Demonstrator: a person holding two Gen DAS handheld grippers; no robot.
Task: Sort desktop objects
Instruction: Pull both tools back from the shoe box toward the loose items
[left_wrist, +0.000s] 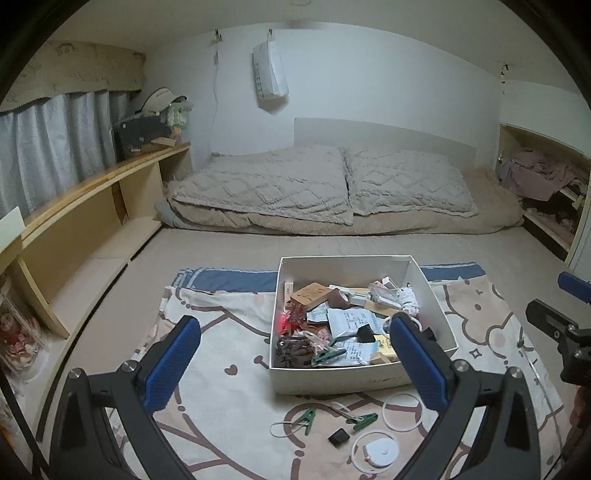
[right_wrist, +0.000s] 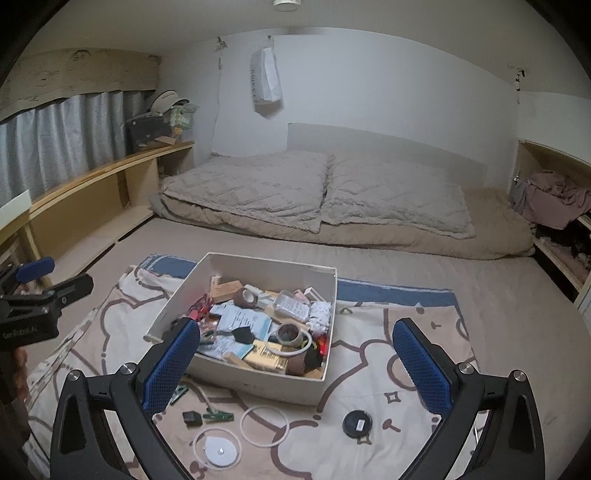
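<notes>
Desktop objects fill the white box (left_wrist: 436, 314) on the patterned cloth (left_wrist: 229, 332) — both the left hand-held gripper (left_wrist: 295, 365) and right hand-held gripper (right_wrist: 295, 365) gape empty above the white rings (right_wrist: 264, 426), green clips (left_wrist: 362, 422) and black disc (right_wrist: 357, 424) lying before it.

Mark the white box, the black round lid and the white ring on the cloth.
White box (right_wrist: 258, 384): right wrist view, near wall.
Black round lid (right_wrist: 357, 424): right wrist view, its top.
White ring (right_wrist: 243, 430): right wrist view, left rim.
</notes>
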